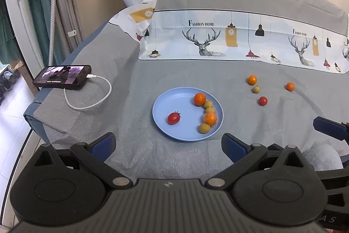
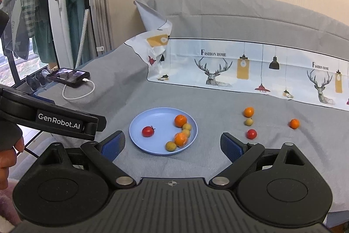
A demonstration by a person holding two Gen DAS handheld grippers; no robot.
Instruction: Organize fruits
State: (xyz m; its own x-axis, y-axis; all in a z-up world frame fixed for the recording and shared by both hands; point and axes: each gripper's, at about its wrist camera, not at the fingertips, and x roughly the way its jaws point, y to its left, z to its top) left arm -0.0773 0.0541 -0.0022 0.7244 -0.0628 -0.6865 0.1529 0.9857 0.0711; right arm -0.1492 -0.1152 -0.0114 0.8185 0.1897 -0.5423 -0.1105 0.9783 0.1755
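Plate [image 1: 172, 99]: light blue, round, on the grey bed cover just ahead of both grippers.
Fruit on plate: one cherry tomato [image 1: 173, 118] alone at its left; along the right rim a curved row of two small oranges [image 1: 199, 99] and three yellowish round fruits [image 1: 204, 128], touching one another.
Loose fruit: ahead and to the right of the plate, on the cover; two small oranges [image 2: 248, 112], one yellowish fruit [image 2: 248, 122], one red tomato [image 2: 252, 134]; the far-right orange [image 2: 294, 123] lies apart.
Left gripper [image 1: 169, 145]: jaws spread wide, holding nothing, near edge of plate between its fingers.
Right gripper [image 2: 172, 146]: jaws spread wide, holding nothing, just right of the left one.
Bed cover [image 1: 130, 80]: grey, wrinkled.
Printed cloth [image 1: 218, 40]: deer and lamps, beyond the fruit.
Phone [image 1: 62, 76]: far left, screen lit, white cable [image 1: 96, 99] plugged in.
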